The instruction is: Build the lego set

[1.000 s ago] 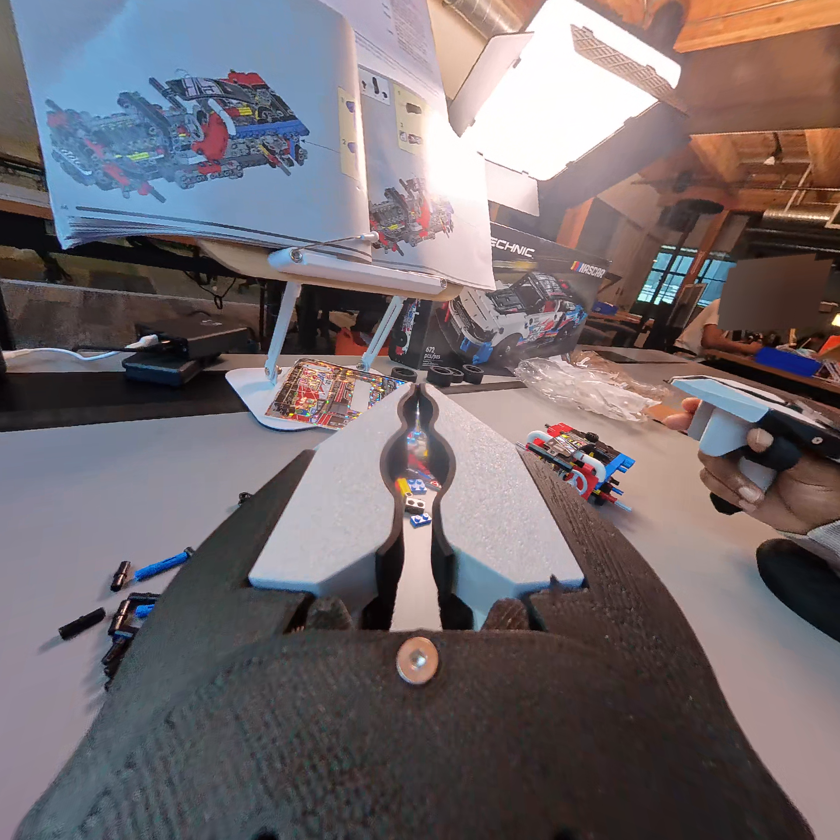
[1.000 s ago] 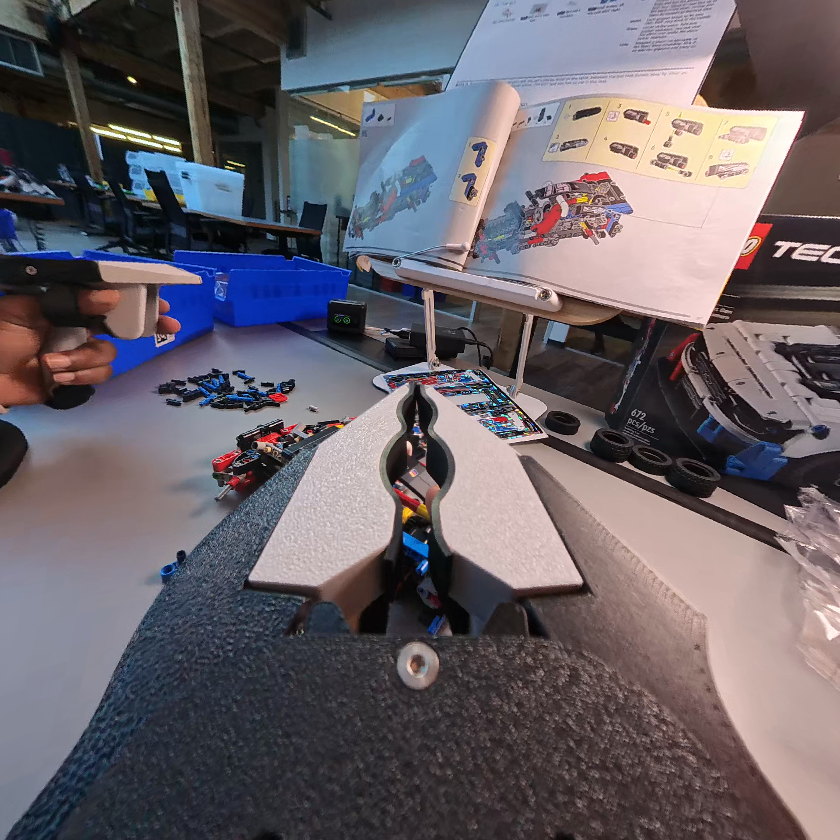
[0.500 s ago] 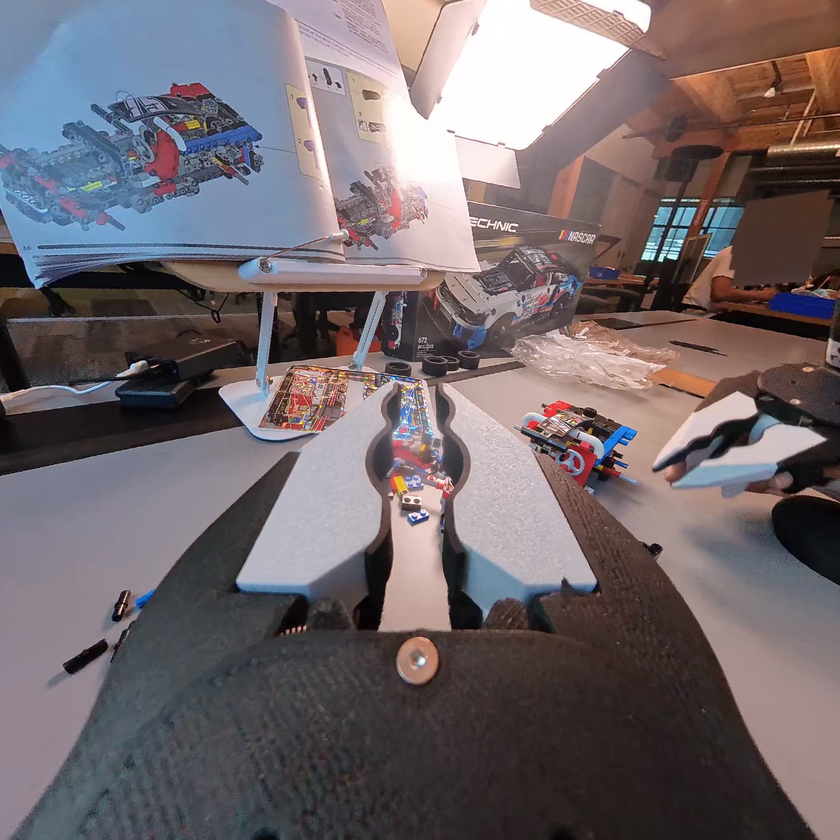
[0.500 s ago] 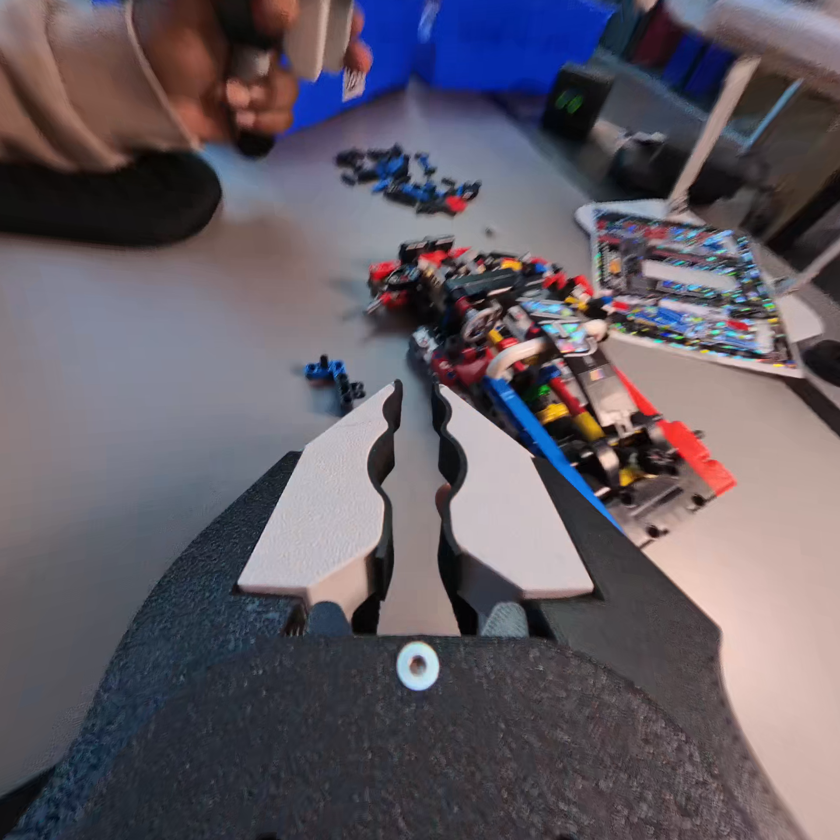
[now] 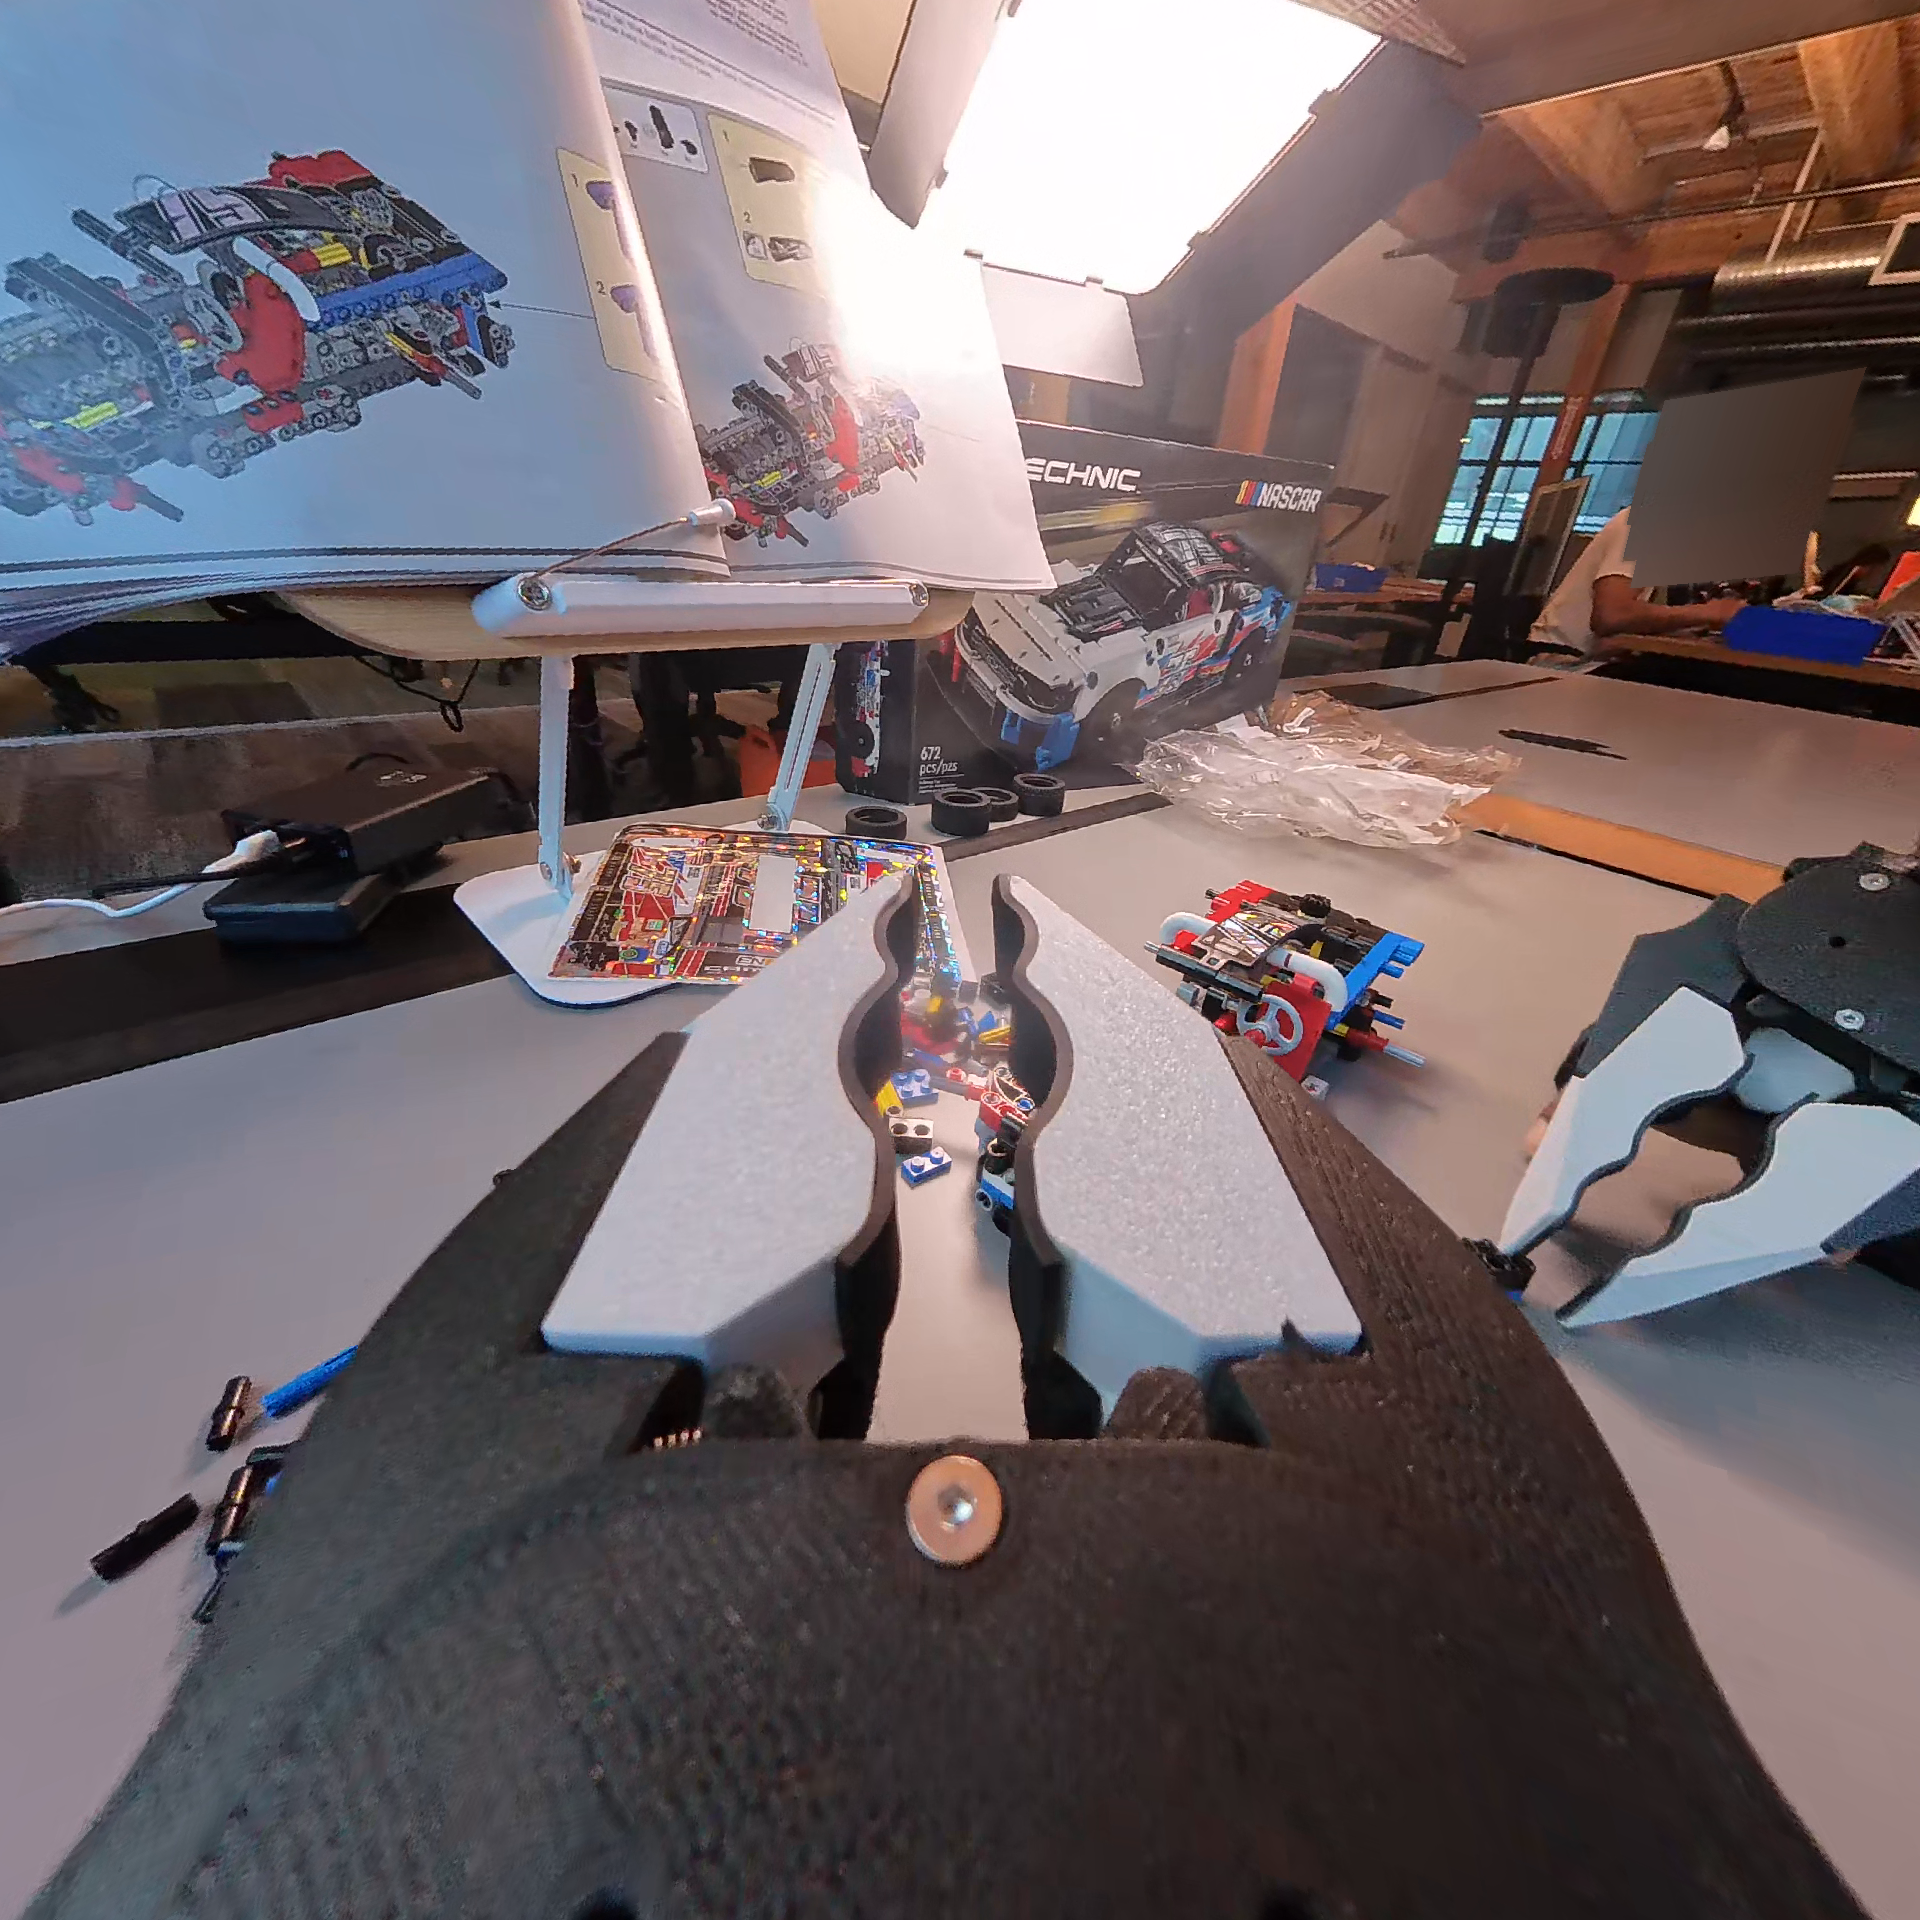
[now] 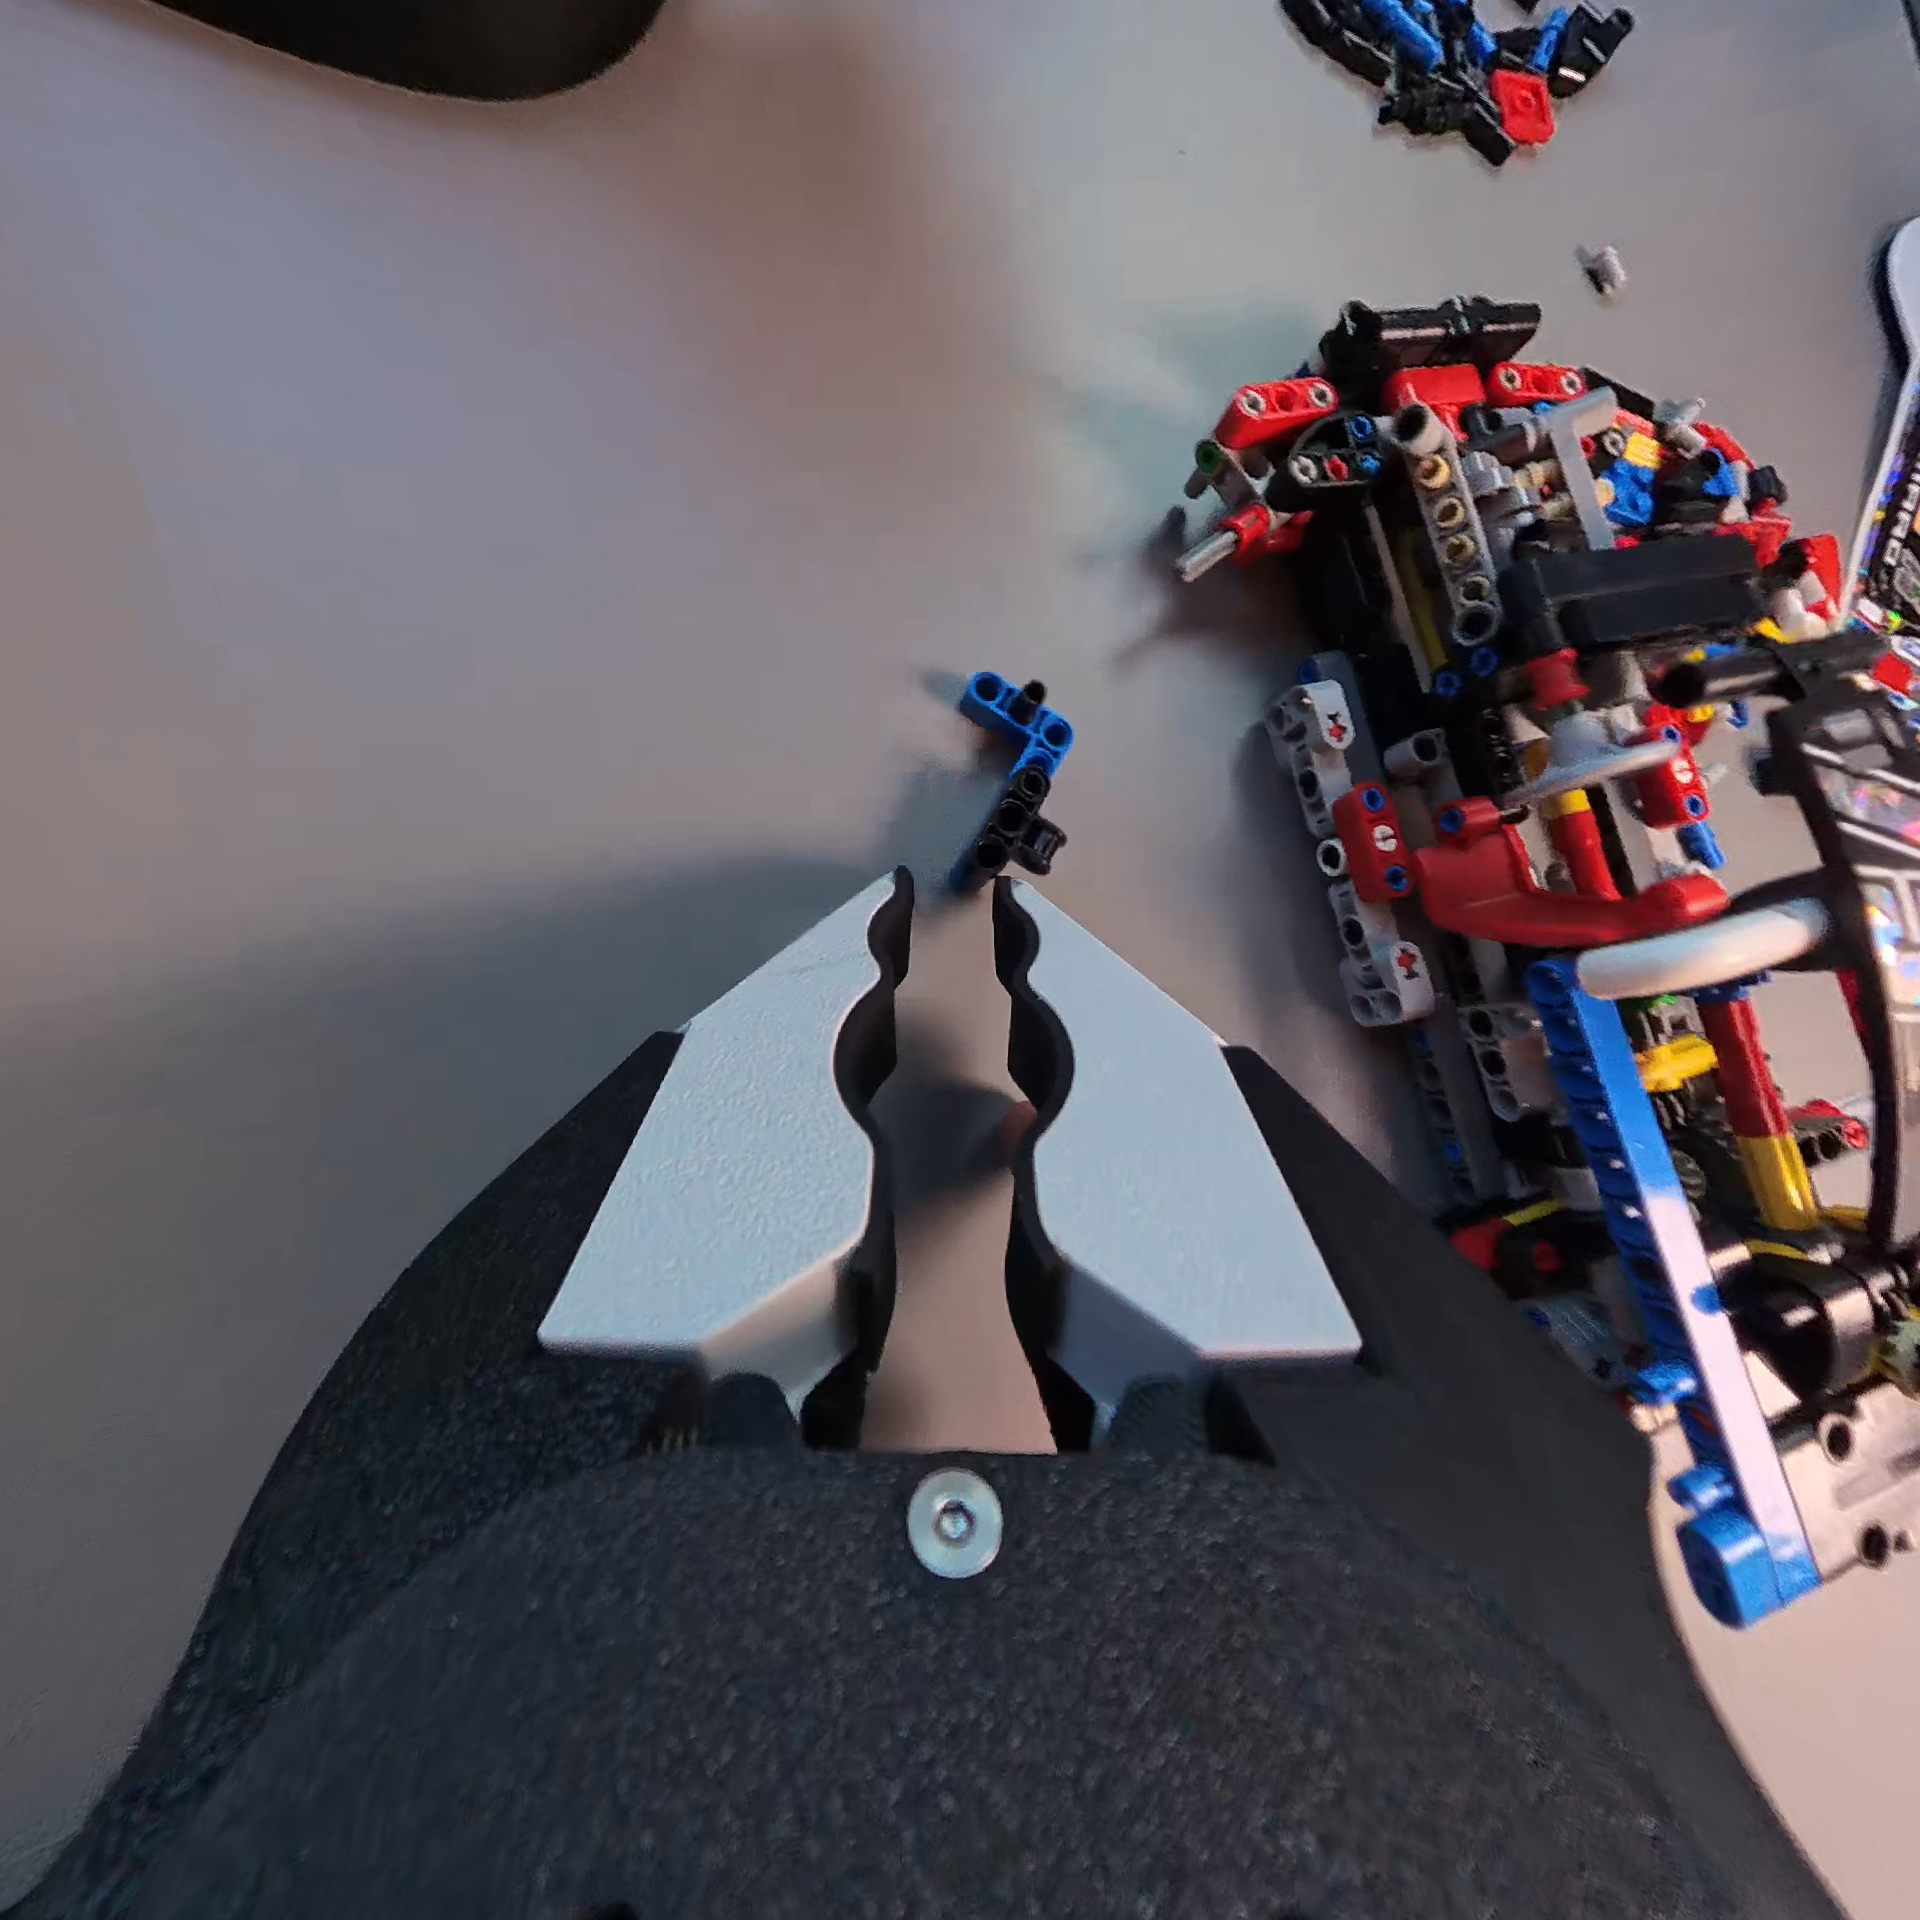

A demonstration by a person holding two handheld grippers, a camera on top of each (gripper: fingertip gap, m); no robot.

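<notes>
Far left on the grey tabletop, a few black and blue pins lie loose, and beyond them the open instruction booklet sits propped on its white stand. The left claw hovers above the tabletop with its jaws apart and nothing between them, pointed at a small heap of loose bricks just ahead. To the right of that heap rests the half-built car chassis, red, blue and black, with the set's box and four black tyres far behind. The right claw tips steeply down, jaws parted and empty, its tips just short of a small blue and black angled piece that lies alone on the tabletop, left of the chassis. The step in hand looks like fetching this sub-piece for the chassis. The next move likely calls for easing the right claw forward so the jaws straddle the piece, then closing gently across its narrow sides so it does not skid or twist away.
</notes>
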